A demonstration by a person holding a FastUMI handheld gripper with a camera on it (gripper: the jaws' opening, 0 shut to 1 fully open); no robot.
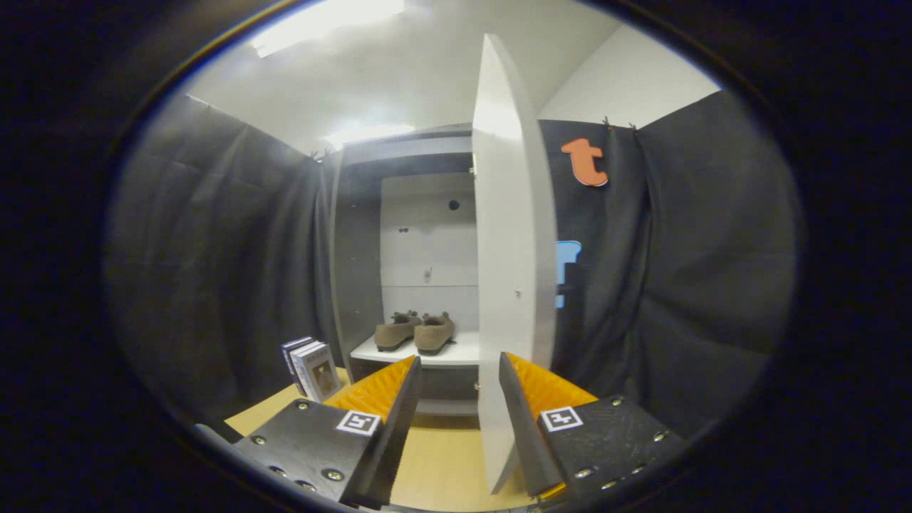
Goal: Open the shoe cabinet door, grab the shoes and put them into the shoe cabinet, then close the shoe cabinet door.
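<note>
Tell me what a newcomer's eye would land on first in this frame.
The white cabinet door stands open, edge-on, rising from between the gripper's spread fingers, closer to the right one. Beyond it, a pair of brown shoes sits side by side on a white shelf inside the shoe cabinet. Some books stand on the floor beside the cabinet.

The gripper [456, 388] is showing two wedge-shaped fingers [385, 399], each one tapering forward to a thin edge. Fine ribbing is running across the sloping top faces, and the inner faces are carrying toothed, ridged pads. Behind each finger a flat dark mounting plate is sitting, scuffed and dotted with round silver screw heads. A small square black-and-white marker tag is sticking on each plate, right at the base of the finger. Wide gap between the fingers.
</note>
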